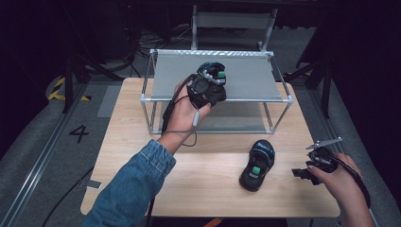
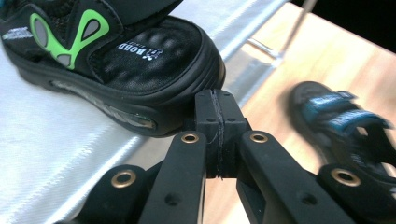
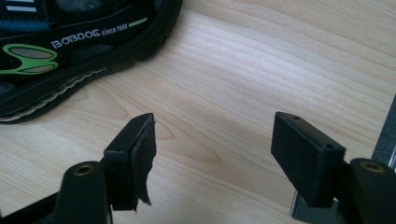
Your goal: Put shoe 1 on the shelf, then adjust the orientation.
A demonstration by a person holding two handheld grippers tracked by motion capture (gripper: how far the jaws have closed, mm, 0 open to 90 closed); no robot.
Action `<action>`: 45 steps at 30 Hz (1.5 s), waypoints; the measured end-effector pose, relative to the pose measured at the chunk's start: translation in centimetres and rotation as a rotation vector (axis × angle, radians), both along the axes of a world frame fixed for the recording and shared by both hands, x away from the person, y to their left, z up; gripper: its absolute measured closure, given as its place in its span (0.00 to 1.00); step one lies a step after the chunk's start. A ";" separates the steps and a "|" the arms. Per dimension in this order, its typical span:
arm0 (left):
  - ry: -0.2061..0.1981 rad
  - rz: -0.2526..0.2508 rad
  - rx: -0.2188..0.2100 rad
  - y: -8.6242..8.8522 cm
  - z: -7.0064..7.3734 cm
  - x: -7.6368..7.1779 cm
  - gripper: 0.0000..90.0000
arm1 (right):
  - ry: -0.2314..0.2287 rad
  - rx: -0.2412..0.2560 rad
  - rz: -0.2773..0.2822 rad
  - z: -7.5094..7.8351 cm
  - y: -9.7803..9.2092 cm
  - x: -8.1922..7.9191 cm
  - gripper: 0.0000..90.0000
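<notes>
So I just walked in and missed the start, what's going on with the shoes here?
A person is putting a pair of black sandals onto a metal rack. The left hand-held gripper has its jaws closed at the heel edge of one sandal, which is at the rack's top shelf. The other sandal lies on the wooden table. The right hand-held gripper is open beside it, touching nothing.

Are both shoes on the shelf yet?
Not yet. The left gripper, shut on one shoe's edge, has it on the shelf's top. The other shoe lies on the table, untouched, beside the open right gripper. It likely goes up next.
</notes>
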State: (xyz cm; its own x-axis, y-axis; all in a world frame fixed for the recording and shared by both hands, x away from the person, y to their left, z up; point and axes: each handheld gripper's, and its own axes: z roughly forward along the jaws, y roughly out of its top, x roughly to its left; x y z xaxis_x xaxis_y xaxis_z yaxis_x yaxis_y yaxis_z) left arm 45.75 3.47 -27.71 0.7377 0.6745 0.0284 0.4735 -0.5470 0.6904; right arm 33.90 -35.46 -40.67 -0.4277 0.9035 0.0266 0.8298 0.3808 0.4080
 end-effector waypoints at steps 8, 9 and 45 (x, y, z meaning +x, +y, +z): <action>0.005 0.059 -0.032 0.5 -1.0 2.0 1.00 | 0.004 -0.003 0.004 -0.3 0.1 0.2 0.35; 0.005 0.059 -0.032 0.5 -1.0 2.0 1.00 | 0.004 -0.004 0.006 -0.3 0.0 0.2 0.35; -0.033 -0.050 0.002 5.2 -0.8 -5.5 0.39 | -0.056 0.124 0.177 3.0 3.9 -1.1 0.35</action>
